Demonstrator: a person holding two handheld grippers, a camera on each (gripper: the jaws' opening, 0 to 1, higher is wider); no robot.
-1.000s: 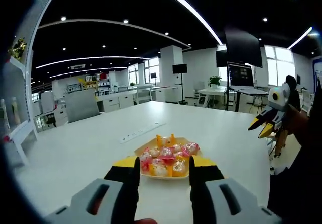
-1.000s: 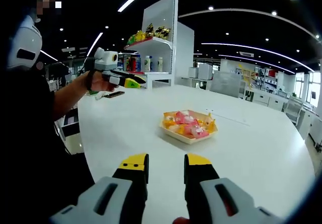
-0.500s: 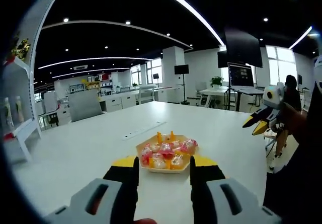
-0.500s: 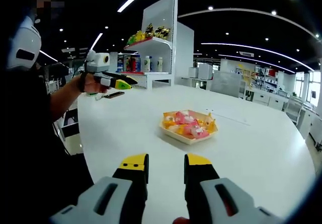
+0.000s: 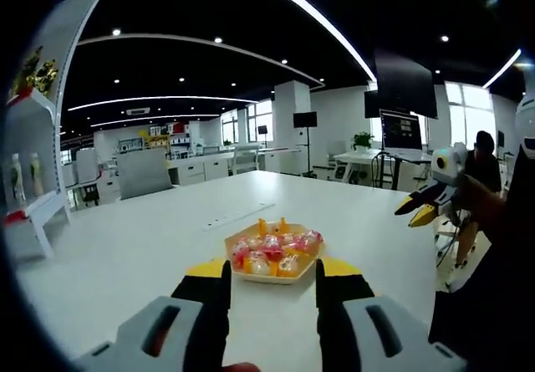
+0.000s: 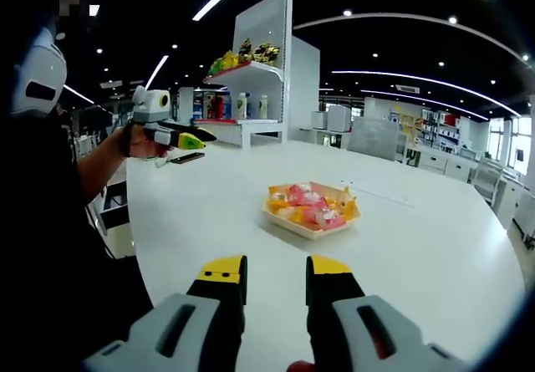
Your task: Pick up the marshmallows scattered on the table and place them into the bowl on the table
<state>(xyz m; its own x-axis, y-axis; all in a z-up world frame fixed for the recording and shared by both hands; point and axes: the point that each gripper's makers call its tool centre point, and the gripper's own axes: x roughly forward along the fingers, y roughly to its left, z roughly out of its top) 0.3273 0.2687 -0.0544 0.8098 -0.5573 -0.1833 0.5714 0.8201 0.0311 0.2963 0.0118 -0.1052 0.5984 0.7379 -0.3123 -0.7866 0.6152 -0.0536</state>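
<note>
A shallow yellow bowl (image 5: pixel 272 256) stands on the white table (image 5: pixel 125 247), heaped with pink and yellow wrapped marshmallows (image 5: pixel 269 247). My left gripper (image 5: pixel 273 269) is open just short of the bowl's near rim, nothing between its jaws. In the right gripper view the bowl (image 6: pixel 311 207) with the marshmallows (image 6: pixel 306 196) sits further off. My right gripper (image 6: pixel 276 267) is open above the bare table (image 6: pixel 435 247). A hand holds the right gripper (image 5: pixel 425 206) in the air off the table's edge, and the left gripper (image 6: pixel 171 135) hovers over the far-left edge.
A white power strip (image 5: pixel 237 216) lies behind the bowl. A dark flat object (image 6: pixel 187 157) rests near the table's far-left edge. A shelf unit (image 6: pixel 255 96) with goods stands beyond. A grey chair (image 5: pixel 140 174), desks and a monitor (image 5: pixel 400 126) stand behind the table.
The left gripper has drifted leftward in the right gripper view, and the left view's camera shifted slightly. The bowl and marshmallows have stayed put. Both grippers remain open.
</note>
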